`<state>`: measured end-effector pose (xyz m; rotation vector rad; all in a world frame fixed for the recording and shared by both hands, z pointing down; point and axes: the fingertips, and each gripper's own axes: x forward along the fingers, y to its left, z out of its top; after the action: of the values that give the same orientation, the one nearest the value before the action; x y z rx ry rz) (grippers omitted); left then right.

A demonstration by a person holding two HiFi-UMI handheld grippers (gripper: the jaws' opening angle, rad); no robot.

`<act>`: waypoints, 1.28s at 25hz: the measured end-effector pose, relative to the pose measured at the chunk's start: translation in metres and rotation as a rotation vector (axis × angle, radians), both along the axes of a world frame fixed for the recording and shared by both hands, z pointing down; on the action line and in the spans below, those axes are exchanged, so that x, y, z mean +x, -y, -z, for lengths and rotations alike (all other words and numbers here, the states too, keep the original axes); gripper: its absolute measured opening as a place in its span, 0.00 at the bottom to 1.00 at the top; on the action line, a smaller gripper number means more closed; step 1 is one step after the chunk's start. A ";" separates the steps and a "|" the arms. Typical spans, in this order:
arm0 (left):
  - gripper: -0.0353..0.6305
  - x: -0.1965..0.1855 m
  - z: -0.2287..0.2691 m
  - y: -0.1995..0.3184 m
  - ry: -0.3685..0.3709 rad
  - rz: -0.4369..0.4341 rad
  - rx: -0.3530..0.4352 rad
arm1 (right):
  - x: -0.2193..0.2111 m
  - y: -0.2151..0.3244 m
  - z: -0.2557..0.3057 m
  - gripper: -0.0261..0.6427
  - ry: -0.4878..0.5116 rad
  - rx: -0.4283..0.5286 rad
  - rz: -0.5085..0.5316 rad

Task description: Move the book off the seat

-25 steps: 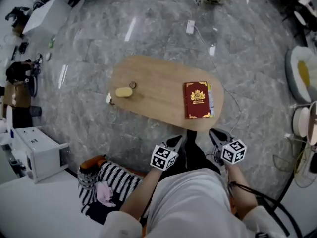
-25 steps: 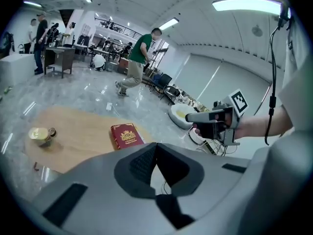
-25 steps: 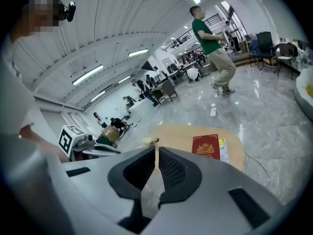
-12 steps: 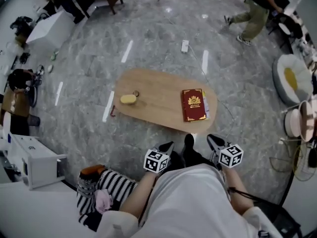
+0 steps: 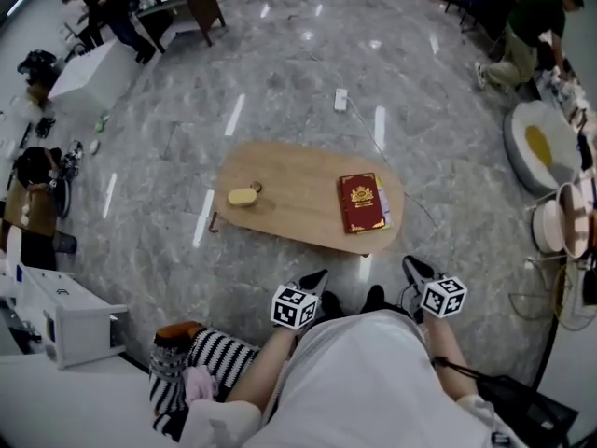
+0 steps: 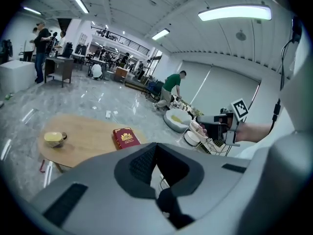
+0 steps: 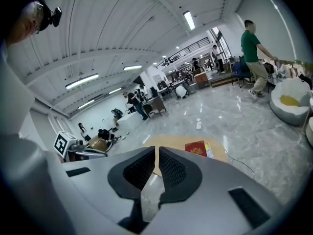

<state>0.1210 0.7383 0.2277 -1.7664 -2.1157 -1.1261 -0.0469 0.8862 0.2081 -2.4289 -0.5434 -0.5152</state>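
A red book (image 5: 362,203) with a gold emblem lies flat on the right end of an oval wooden seat (image 5: 289,189). The left gripper view shows the book (image 6: 126,137) too, as does the right gripper view, where the book (image 7: 196,148) is small and far off. My left gripper (image 5: 318,276) and right gripper (image 5: 411,265) are held close to my body, a stretch of floor short of the seat. Both are shut with nothing between the jaws. From its own camera the left gripper (image 6: 156,148) points past the seat's right end, while the right gripper (image 7: 157,156) points at the seat.
A yellow object (image 5: 242,197) sits on the seat's left end. A striped bundle (image 5: 201,362) and a white box (image 5: 65,306) lie at my left. A power strip (image 5: 340,99) and its cable cross the floor beyond the seat. Round cushions (image 5: 541,143) stand at the right.
The seat and book now look smaller and farther from the grippers, and more of the room shows. Both grippers stayed shut near my body.
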 end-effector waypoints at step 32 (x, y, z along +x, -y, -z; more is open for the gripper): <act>0.06 -0.013 0.033 -0.060 0.006 0.107 -0.060 | -0.012 -0.057 0.027 0.11 -0.042 -0.051 0.114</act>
<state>0.1076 0.7982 0.1942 -1.9270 -2.1018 -1.1046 -0.0593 0.9434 0.1808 -2.5241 -0.4065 -0.5023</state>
